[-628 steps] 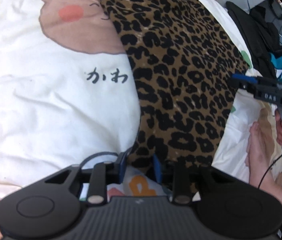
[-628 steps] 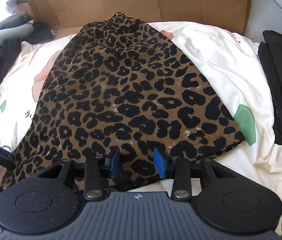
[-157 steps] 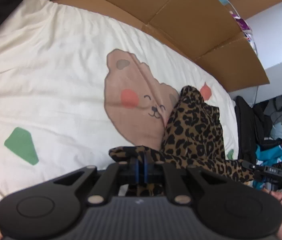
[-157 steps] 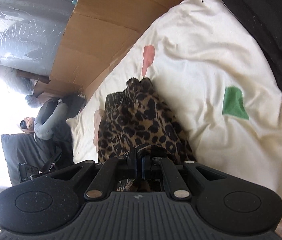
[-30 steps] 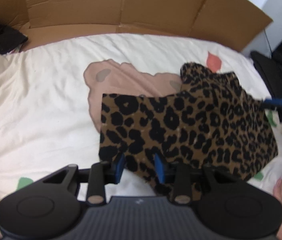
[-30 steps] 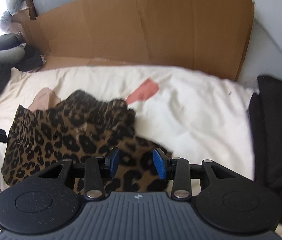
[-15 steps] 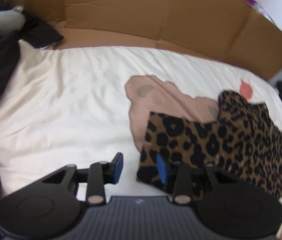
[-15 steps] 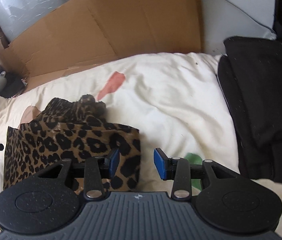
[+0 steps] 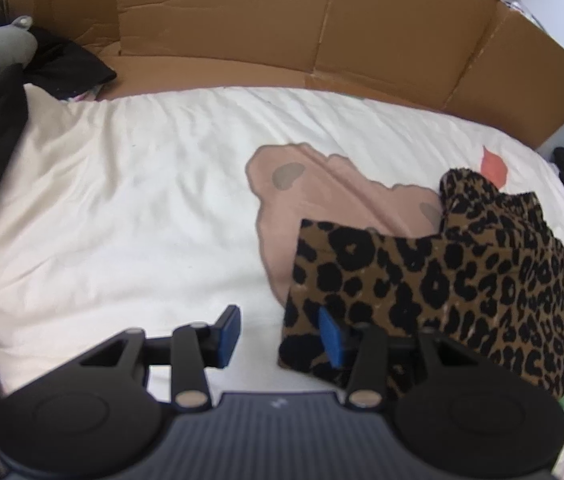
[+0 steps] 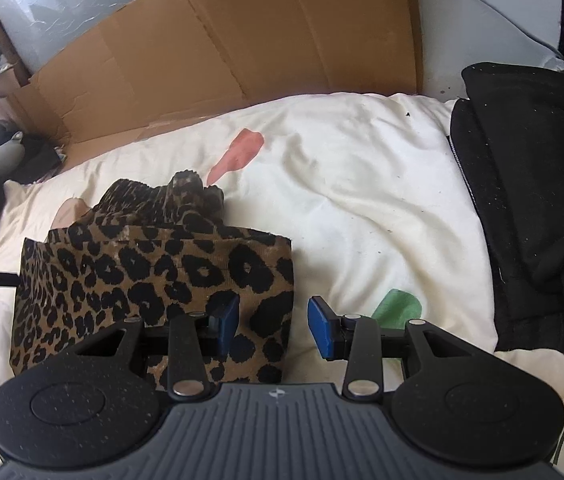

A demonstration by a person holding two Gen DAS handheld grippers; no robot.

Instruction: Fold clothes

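A leopard-print garment lies folded over on the white bedspread, its bunched waistband at the far end. My left gripper hovers at the garment's near left corner. Its jaws are opening, the right pad stands over the fabric edge, and only bedspread shows between them. In the right wrist view the same leopard-print garment sits left of centre. My right gripper is open over its near right corner. The fabric edge lies between the pads, which do not press on it.
A cardboard sheet stands along the far side of the bed. Black clothes are piled at the right edge, and dark items lie at the far left. A bear print marks the bedspread.
Both grippers slid outward off the garment: the left one to the left, the right one to the right. The garment lies released and folded on the bedspread. The left jaws have widened.
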